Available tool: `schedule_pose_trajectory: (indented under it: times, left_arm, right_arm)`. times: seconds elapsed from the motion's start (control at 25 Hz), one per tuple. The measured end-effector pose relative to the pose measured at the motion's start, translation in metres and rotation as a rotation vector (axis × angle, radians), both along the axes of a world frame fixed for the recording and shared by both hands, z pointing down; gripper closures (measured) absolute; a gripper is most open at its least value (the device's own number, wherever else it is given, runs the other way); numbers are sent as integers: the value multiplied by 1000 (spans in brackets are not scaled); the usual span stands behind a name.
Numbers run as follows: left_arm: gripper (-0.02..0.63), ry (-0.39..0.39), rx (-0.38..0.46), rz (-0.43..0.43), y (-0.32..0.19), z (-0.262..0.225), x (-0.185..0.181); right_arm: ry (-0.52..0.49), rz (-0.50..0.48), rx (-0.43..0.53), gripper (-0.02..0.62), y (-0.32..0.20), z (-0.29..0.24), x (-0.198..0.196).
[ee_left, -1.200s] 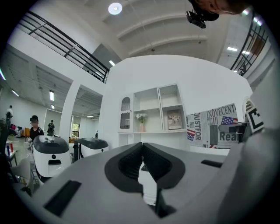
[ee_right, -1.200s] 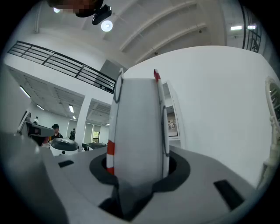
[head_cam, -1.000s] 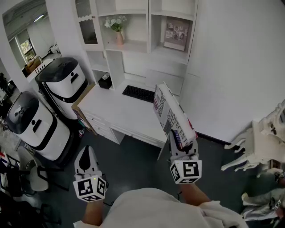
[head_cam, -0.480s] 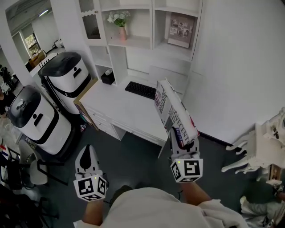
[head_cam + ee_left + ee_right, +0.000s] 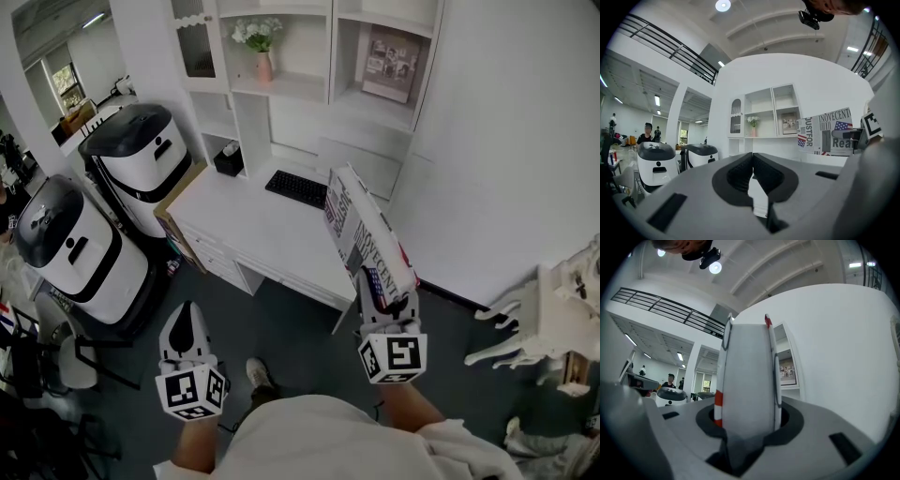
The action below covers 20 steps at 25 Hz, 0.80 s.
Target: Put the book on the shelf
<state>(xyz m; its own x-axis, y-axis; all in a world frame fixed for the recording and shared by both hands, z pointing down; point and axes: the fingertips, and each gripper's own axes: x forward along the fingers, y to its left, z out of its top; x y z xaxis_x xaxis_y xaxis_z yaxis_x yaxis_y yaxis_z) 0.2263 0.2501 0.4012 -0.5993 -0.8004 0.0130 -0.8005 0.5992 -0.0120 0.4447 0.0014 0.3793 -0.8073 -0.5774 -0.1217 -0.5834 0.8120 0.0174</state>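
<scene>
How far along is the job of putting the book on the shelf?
Done: the book is gripped by the right gripper. In hand: it is held up in front of the desk; the left gripper is shut, empty. Left: place it on the shelf.

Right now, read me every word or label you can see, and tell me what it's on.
"INOVECENT": on the cover of the book.
"DUSTFOR": same cover, running sideways.
"Rea": same cover, the rest hidden.
The book's smaller print and the framed picture: too small to read.
</scene>
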Motion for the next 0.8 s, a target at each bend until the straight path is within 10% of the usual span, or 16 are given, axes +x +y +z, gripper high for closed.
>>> schedule_pose_trajectory:
  times: [0.8]
  left_arm:
    - [600, 25, 11, 81, -55, 9, -169]
  right_arm:
    - [29, 77, 6, 428, -35, -2, -142]
